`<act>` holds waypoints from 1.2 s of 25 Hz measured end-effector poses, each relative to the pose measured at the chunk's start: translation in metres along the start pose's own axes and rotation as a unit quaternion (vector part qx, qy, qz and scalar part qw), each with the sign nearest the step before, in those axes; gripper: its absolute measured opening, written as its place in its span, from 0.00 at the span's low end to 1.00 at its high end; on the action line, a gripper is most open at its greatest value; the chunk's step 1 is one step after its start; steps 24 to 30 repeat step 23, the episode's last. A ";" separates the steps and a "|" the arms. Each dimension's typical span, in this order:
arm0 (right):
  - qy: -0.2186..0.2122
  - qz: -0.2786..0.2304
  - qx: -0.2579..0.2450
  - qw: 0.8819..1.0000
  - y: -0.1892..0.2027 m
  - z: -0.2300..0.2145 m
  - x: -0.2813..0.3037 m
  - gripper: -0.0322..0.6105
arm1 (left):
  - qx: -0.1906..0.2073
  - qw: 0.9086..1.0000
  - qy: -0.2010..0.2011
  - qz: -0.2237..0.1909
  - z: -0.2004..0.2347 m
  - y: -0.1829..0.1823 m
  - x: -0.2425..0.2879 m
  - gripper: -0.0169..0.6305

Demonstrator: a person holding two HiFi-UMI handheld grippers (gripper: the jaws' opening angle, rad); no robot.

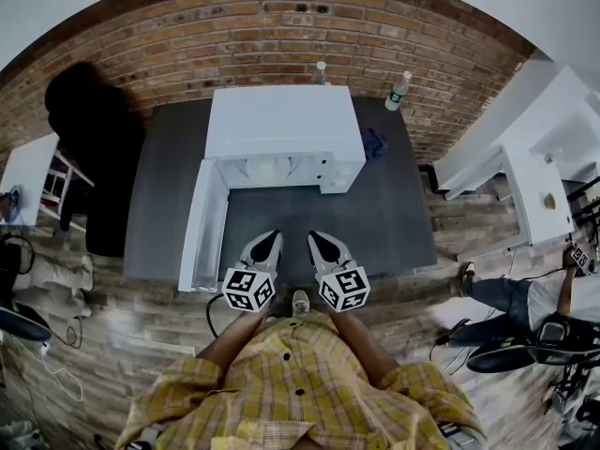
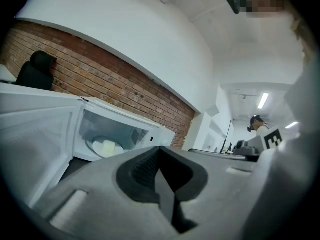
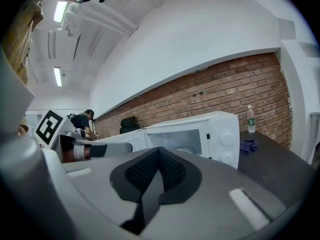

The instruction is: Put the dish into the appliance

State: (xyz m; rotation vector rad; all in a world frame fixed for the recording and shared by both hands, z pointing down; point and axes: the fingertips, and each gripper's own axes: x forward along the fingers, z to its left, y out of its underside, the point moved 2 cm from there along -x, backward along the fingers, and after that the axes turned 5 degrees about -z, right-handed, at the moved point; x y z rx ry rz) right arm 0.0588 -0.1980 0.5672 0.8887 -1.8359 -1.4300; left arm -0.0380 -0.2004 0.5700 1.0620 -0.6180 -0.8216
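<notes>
Head view: microwave (image 1: 281, 125) on table (image 1: 394, 218), door (image 1: 204, 225) open, dish (image 2: 105, 146) inside; left tongs (image 1: 270, 240) and right tongs (image 1: 321, 242) before microwave, both closed, empty.

Water bottle (image 1: 399, 90) and blue cloth (image 1: 374, 142) on dark table (image 1: 394, 214), brick wall (image 1: 187, 45) behind

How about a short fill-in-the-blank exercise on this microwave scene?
1. The microwave door stands ____.
2. The dish sits ____ the microwave.
3. The left tongs and right tongs are both ____ and hold nothing.
4. The wall behind the table is made of ____.
Missing words: open; inside; shut; brick.
</notes>
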 end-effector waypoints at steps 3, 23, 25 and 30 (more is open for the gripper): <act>0.000 -0.002 0.000 1.000 0.000 0.003 -0.001 0.05 | 0.021 1.000 0.001 -0.001 -0.002 -0.001 -0.003 0.02; -0.004 -0.008 -0.001 1.000 -0.002 0.006 0.004 0.05 | 0.109 0.994 0.000 -0.008 -0.009 -0.011 -0.007 0.02; -0.004 -0.008 -0.001 1.000 -0.002 0.006 0.004 0.05 | 0.109 0.994 0.000 -0.008 -0.009 -0.011 -0.007 0.02; -0.004 -0.008 -0.001 1.000 -0.002 0.006 0.004 0.05 | 0.109 0.994 0.000 -0.008 -0.009 -0.011 -0.007 0.02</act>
